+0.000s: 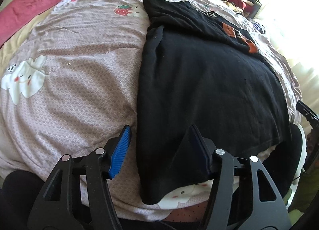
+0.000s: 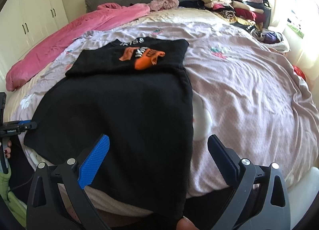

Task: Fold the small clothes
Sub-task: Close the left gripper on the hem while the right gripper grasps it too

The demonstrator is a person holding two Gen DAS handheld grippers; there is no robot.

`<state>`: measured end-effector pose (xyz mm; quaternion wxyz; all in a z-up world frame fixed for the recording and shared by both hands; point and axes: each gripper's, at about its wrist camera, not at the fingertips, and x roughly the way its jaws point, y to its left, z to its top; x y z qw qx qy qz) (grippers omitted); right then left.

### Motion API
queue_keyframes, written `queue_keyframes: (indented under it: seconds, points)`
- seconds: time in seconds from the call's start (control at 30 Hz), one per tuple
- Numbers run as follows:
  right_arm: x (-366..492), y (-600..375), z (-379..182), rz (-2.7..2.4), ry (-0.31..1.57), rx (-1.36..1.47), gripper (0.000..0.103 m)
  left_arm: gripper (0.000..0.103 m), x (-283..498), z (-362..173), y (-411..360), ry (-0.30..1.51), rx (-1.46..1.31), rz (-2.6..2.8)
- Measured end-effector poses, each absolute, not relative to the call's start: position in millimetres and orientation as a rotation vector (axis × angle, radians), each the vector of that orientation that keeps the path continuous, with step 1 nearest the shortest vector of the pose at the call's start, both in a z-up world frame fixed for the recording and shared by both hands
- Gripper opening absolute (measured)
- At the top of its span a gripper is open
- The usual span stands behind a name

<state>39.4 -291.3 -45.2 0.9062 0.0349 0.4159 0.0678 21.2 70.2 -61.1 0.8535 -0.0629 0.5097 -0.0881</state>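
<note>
A black T-shirt (image 1: 209,82) with an orange and white print lies flat on the bed, sides folded in, its hem at the near edge. It also shows in the right wrist view (image 2: 119,110), print (image 2: 143,58) at the far end. My left gripper (image 1: 159,142) is open over the shirt's near left corner, its right finger (image 1: 199,146) on the black cloth and its left finger (image 1: 121,150) over the quilt. My right gripper (image 2: 159,156) is open over the shirt's near right corner, holding nothing. The left gripper shows at the left edge (image 2: 22,126).
The bed is covered by a pale pink quilt (image 2: 249,90) with strawberry and rabbit prints. A pink blanket (image 2: 69,36) lies along the far left. A stack of folded clothes (image 2: 235,8) sits at the far right by the window. Wardrobe doors (image 2: 35,16) stand left.
</note>
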Motion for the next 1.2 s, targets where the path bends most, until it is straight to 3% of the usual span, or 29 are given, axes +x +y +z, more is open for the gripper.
queue_keyframes:
  seconds: [0.33,0.43,0.57,0.7,0.9,0.97,1.0,1.1,1.2]
  points:
    - [30.6,-297.2,-64.2,0.179,0.936,0.1,0.097,0.052,17.0,-69.2,62.7,1.096,-0.105,-0.195]
    - [31.8,-295.6,-68.0,0.196,0.954,0.109,0.078,0.046,17.2,-69.0,63.5,1.094,-0.108,-0.194]
    - [36.4,-295.9,-76.5,0.191,0.988,0.12,0.071,0.032,16.3,-68.1,68.2,1.083,-0.127,-0.184]
    - [38.1,-301.9,-86.2,0.158,1.021,0.134,0.067,0.03,19.1,-68.2,69.1,1.082,-0.138,-0.184]
    - [36.8,-305.9,-92.7,0.177,1.04,0.161,0.04,0.03,20.2,-70.4,68.3,1.088,-0.137,-0.183]
    - [34.7,-306.4,-89.4,0.171,1.029,0.151,0.021,0.029,20.6,-70.6,68.4,1.088,-0.139,-0.182]
    - [33.4,-308.9,-86.5,0.169,1.02,0.154,0.018,0.026,21.0,-70.6,68.1,1.087,-0.14,-0.181]
    - [30.6,-315.8,-81.3,0.187,0.997,0.188,0.013,0.017,21.1,-68.9,68.2,1.081,-0.148,-0.186]
    - [31.1,-317.7,-85.1,0.185,1.005,0.196,0.011,0.016,18.6,-67.2,70.0,1.08,-0.148,-0.188]
